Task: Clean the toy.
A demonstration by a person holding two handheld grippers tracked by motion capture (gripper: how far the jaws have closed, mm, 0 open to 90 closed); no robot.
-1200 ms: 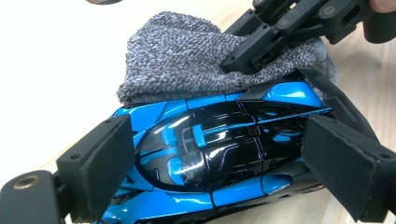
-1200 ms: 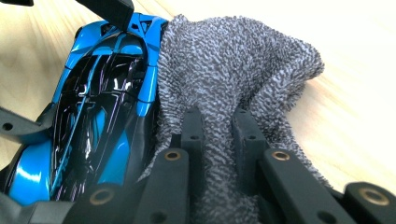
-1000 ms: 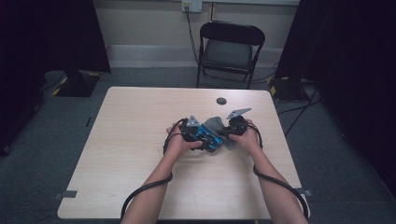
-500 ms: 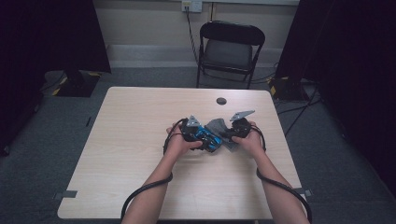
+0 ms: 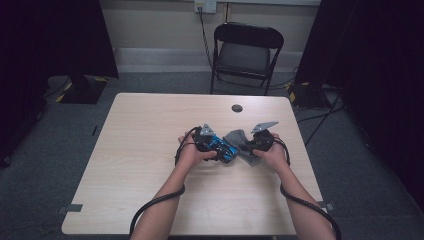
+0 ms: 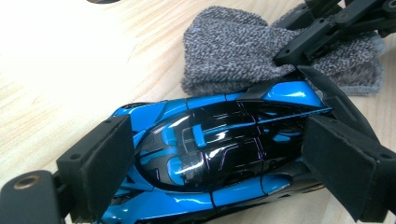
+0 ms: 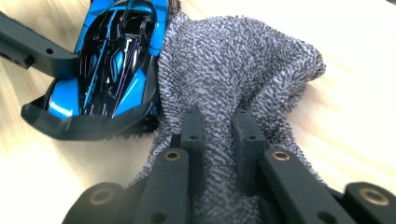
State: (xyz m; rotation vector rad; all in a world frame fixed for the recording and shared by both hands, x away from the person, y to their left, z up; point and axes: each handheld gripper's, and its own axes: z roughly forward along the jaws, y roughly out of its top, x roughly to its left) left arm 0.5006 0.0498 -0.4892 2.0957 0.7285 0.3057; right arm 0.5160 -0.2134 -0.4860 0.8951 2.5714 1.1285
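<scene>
A glossy blue and black toy car (image 6: 210,158) lies on the light wooden table (image 5: 140,150), just right of centre. My left gripper (image 6: 219,130) is shut on it, one pad (image 6: 102,163) against the nose and the other against the tail. A grey terry cloth (image 7: 233,60) rests bunched against the car's side. My right gripper (image 7: 217,114) is shut on the cloth, with a fold pinched between its narrow jaws. From above, the left gripper (image 5: 216,146), the car (image 5: 226,151), the cloth (image 5: 239,139) and the right gripper (image 5: 248,146) sit close together in a row.
A small black round object (image 5: 237,108) lies near the table's far edge. A black folding chair (image 5: 247,50) stands behind the table. Cables trail from both grippers over the near edge. Bare tabletop stretches to the left and toward the person.
</scene>
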